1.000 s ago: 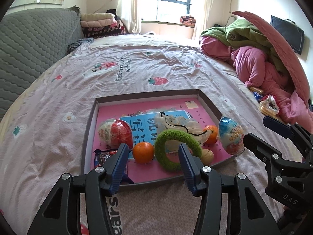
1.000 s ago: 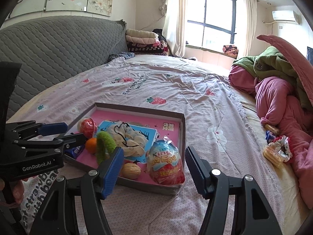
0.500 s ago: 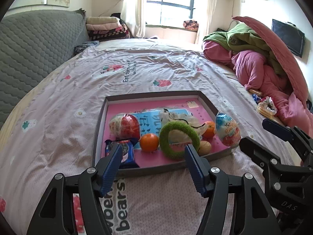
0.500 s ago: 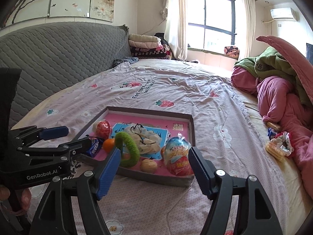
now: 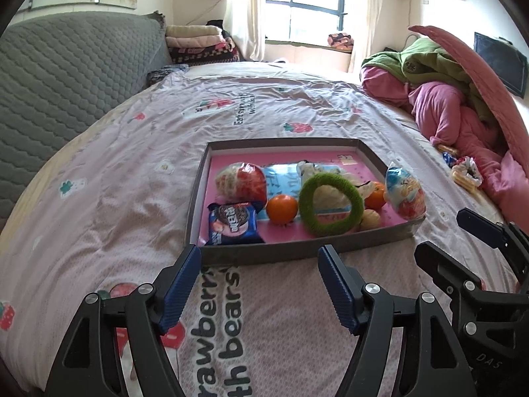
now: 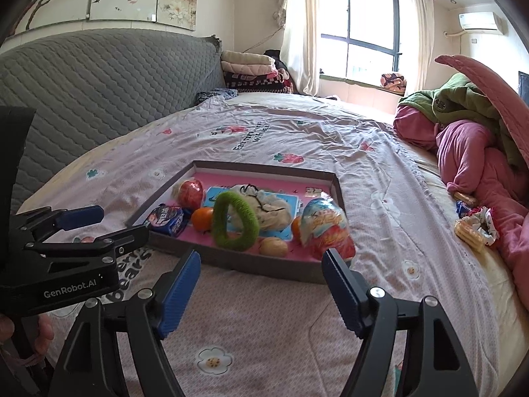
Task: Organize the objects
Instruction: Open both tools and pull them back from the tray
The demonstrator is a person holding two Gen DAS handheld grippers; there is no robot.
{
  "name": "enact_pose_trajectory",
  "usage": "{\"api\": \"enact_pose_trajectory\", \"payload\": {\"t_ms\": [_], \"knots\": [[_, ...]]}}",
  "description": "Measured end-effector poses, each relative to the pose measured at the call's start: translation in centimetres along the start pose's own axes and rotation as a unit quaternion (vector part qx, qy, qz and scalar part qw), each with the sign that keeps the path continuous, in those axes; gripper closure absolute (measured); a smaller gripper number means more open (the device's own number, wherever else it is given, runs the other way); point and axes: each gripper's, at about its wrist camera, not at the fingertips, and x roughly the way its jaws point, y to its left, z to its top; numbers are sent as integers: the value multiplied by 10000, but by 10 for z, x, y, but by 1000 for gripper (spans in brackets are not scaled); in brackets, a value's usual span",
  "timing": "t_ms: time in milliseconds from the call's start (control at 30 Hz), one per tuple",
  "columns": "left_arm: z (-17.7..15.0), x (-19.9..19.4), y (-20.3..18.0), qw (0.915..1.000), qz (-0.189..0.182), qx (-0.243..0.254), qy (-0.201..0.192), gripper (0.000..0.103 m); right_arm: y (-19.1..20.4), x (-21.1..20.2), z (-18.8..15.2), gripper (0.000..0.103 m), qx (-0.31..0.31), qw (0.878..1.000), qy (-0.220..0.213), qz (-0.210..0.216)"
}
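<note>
tray: a shallow grey box tray (image 5: 291, 254) with a pink floor, lying flat on the bed near its foot end.
inside the tray: a green fuzzy ring (image 5: 330, 203) standing on edge by the near wall; an orange (image 5: 281, 209) just left of it; a blue cookie pack (image 5: 233, 223) in the near left corner; a red and white wrapped egg (image 5: 240, 181) behind the pack; a walnut (image 6: 272, 246) by the near wall.
near right corner: a blue and red wrapped egg (image 6: 325, 228) leaning on the tray wall.
left tool (image 5: 259, 286): jaws spread wide, having just been opening, nothing between them, short of the tray's near wall.
right tool (image 6: 259, 291): likewise released, jaws just opened, empty, just short of the tray.
bed (image 5: 132, 165): pink strawberry-print sheet.
far right: heaped pink and green bedding (image 6: 469, 139).
</note>
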Motion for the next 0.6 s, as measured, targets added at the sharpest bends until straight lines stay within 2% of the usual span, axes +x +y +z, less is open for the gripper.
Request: {"api": "enact_pose_trajectory", "payload": {"t_ms": [600], "knots": [[-32,-1,5,9996,295,9,13,28,12,1,-31,28,54,10000,-35,-33]]}}
